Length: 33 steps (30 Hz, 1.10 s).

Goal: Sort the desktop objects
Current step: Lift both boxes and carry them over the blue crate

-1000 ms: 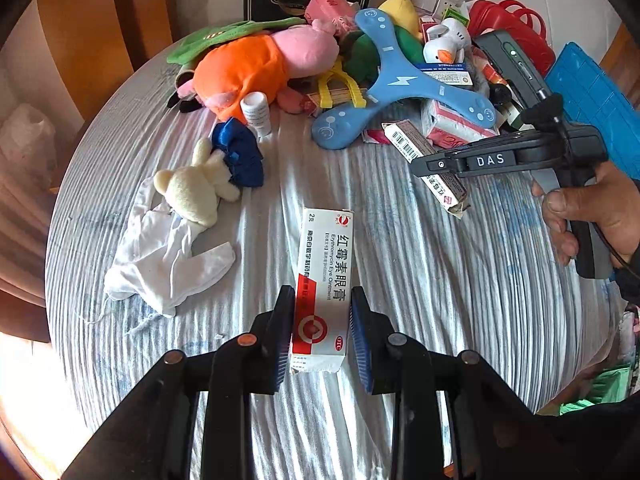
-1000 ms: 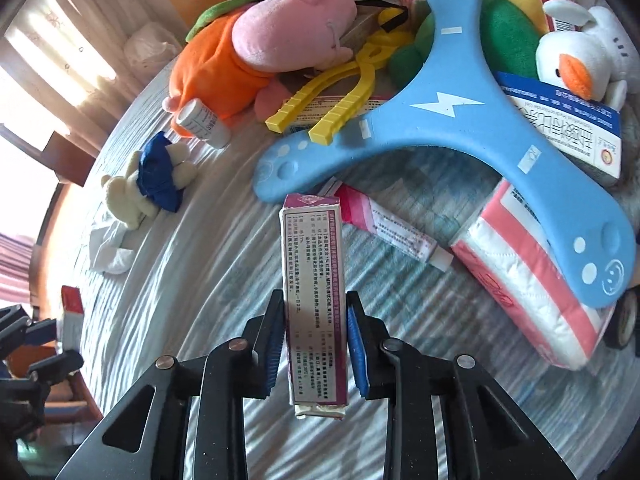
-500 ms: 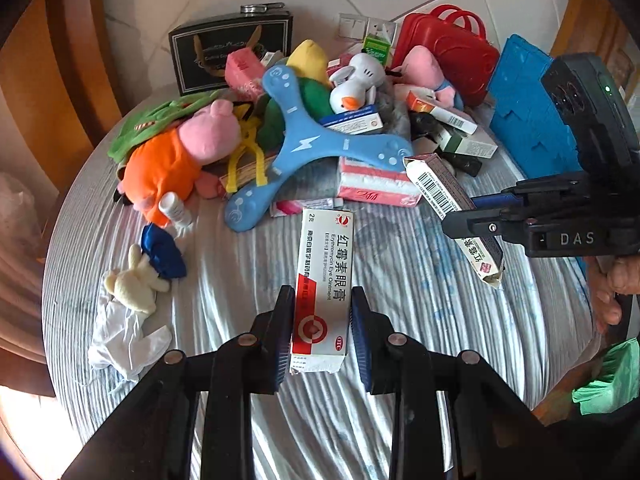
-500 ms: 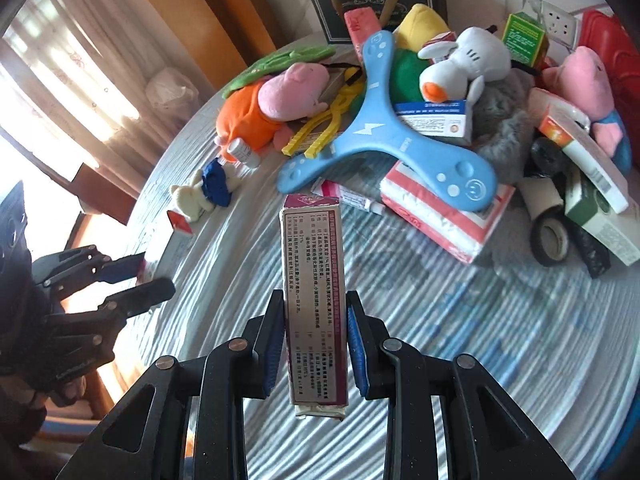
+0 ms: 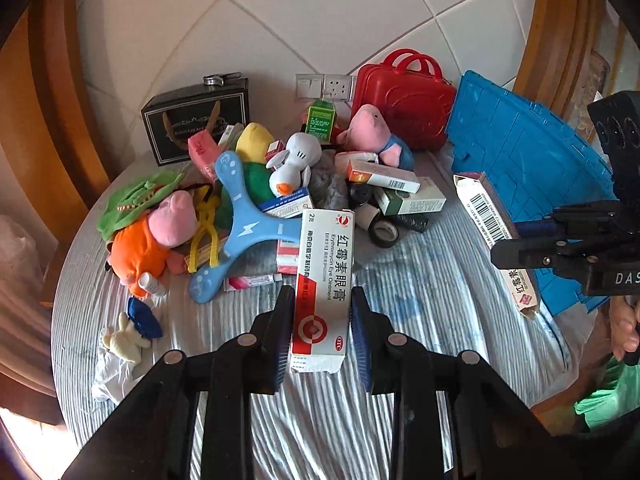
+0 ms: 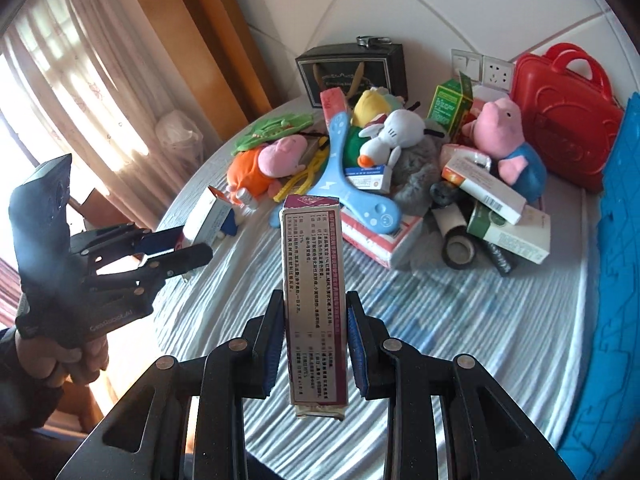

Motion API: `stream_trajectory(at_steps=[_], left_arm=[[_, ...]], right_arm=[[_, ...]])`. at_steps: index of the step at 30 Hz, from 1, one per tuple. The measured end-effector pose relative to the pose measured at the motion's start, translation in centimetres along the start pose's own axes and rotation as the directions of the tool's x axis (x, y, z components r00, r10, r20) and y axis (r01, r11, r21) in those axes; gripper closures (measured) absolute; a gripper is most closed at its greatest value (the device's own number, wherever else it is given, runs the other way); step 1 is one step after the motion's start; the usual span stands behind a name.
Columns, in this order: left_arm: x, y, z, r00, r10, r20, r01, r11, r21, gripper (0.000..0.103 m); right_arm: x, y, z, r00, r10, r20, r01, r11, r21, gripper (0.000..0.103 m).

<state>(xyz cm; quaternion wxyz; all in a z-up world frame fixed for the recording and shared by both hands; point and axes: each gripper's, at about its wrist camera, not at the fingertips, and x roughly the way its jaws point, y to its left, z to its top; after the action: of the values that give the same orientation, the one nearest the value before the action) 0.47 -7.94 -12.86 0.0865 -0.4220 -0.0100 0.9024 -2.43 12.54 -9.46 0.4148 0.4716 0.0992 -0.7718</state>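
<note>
Two boxes are held up off the table [image 5: 400, 420]: the white ointment box [image 5: 322, 292] is clamped lengthwise in the left gripper [image 5: 322, 336], the maroon box [image 6: 314, 300] likewise in the right gripper [image 6: 314, 340]

You've got a round table [image 5: 420, 432] in striped cloth, toy-and-box pile at the back, blue boomerang [image 5: 240, 224], tape roll [image 5: 384, 234], red case [image 5: 404, 108], blue tray [image 5: 520, 160].

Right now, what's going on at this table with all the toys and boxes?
A person is sorting a cluttered table, with handheld tongs in each hand. The left tongs are shut on a red-and-white ointment box, the right tongs on a maroon medicine box, both held above the cloth. Plush toys, a blue boomerang and more boxes are piled by the wall.
</note>
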Motion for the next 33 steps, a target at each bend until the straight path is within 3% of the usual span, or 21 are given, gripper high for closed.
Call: stream_trajectory(at_steps=[16,33], left_arm=[[-3.6,-8.3,4.2,0.996,0.019,0.09,-0.023,0.999,0.046,0.076],[-5.1,-16.3,8.3,0.987,0.011,0.16,-0.024,0.996,0.081,0.076]], right_arm=[[-12.0,-3.6,-0.9,0.988,0.015,0.156,-0.014,1.0,-0.006,0.075],[-19.1,-8.0,-2.4,0.967,0.035,0.25,-0.032,0.999,-0.017,0.075]])
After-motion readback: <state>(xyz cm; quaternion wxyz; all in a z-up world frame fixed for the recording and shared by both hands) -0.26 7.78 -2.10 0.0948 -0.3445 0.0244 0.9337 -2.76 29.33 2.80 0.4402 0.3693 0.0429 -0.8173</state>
